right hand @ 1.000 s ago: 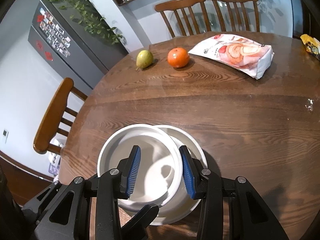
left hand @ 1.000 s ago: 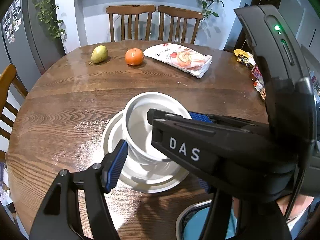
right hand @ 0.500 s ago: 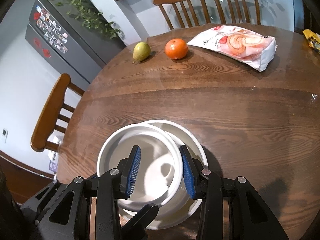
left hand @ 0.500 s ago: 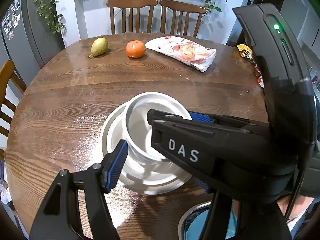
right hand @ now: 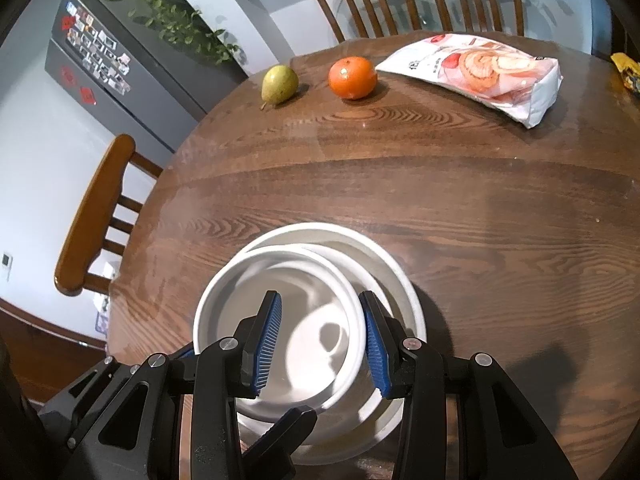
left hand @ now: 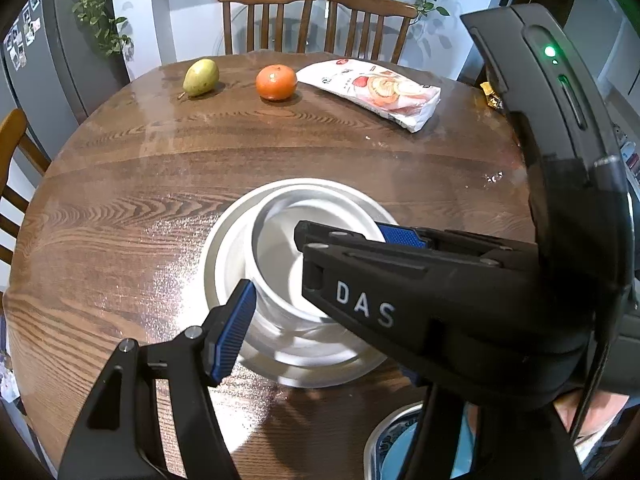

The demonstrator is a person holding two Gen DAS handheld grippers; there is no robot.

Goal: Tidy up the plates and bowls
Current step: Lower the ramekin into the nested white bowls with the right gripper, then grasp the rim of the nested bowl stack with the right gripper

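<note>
Right gripper (right hand: 320,340) jaws closed on the right wall of the small white ceramic bowl (right hand: 280,276), held inside the wide white bowl (right hand: 396,280), left gripper (left hand: 320,292) jaws spread around both, round wooden table (right hand: 440,184) bare toward the orange (right hand: 353,77) and snack bag (right hand: 480,72).

So over the last second we've pulled both grippers back and up a bit, more of the far side of the surface (left hand: 120,216) shows now. The small white bowl (right hand: 280,320) we're carrying sits more squarely over the bigger bowl (right hand: 396,280) than before. It looks a touch lower, though its rim's blurry, so we can't say it's seated.
</note>
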